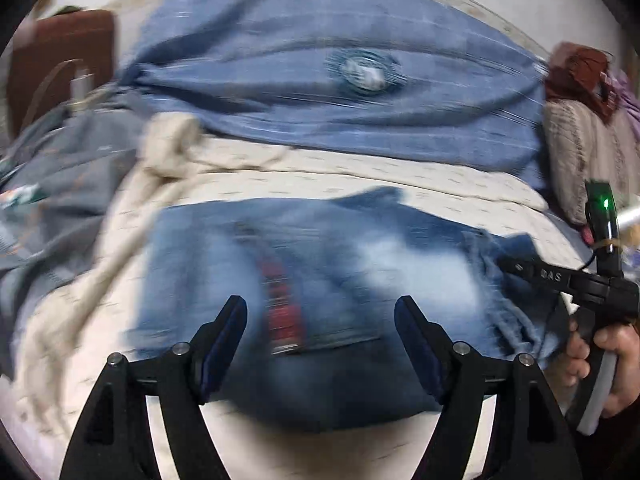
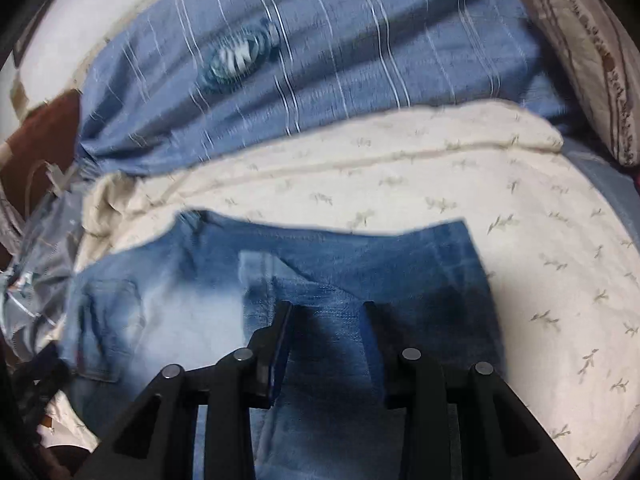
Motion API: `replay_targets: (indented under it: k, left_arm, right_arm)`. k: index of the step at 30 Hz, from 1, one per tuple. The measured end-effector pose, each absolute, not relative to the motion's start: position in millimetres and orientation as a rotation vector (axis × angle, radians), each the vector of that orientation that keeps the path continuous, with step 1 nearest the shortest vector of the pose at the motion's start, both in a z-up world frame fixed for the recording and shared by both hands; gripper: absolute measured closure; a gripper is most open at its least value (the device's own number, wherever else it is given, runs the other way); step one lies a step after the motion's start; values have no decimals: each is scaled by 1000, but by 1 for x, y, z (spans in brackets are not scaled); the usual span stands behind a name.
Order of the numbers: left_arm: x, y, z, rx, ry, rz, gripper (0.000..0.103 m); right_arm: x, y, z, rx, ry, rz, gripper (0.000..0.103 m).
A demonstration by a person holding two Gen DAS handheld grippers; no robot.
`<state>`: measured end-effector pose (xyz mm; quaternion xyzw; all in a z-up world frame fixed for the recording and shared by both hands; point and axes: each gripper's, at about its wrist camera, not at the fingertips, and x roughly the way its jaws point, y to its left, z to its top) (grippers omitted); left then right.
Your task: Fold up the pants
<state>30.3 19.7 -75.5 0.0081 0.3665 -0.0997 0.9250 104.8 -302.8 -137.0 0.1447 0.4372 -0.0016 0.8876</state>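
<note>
Faded blue jeans (image 1: 320,280) lie folded on a cream patterned bedsheet (image 1: 360,172); a red label (image 1: 282,312) shows on them. My left gripper (image 1: 320,312) is open and empty just above the jeans. The right gripper (image 1: 508,262) shows in the left wrist view at the jeans' right edge, held by a hand. In the right wrist view the jeans (image 2: 320,280) fill the lower middle, with a back pocket (image 2: 108,320) at left. My right gripper (image 2: 326,308) is open, its fingers over the denim with nothing between them. Both views are motion-blurred.
A blue striped pillow (image 1: 340,80) lies behind the jeans, also in the right wrist view (image 2: 320,60). Grey bedding (image 1: 60,180) is bunched at left. A beige patterned cushion (image 1: 584,148) sits at right. A brown object (image 1: 60,64) stands at back left.
</note>
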Motion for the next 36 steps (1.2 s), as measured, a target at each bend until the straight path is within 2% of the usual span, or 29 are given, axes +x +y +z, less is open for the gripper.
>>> replay_targets:
  k: [8,14,20,27,36]
  left_arm:
    - [25,125,-73,-173,699,2,22]
    - [42,165,-90,-404,776,-2,22]
    - [51,159,-99,-488,818,-75,22]
    - [57,136,-105,-495,876,-177,21]
    - [62,133,-119,-567,923,-222,9]
  right_arm:
    - [79,-298,-119,282,839,31,66]
    - [40,-283,-115,237,822,81,66]
    - [31,-264,-135,130,903,90,66]
    - [29,-282,-126,263,866,115,66]
    - [18,-289,-107,313,764,138,65]
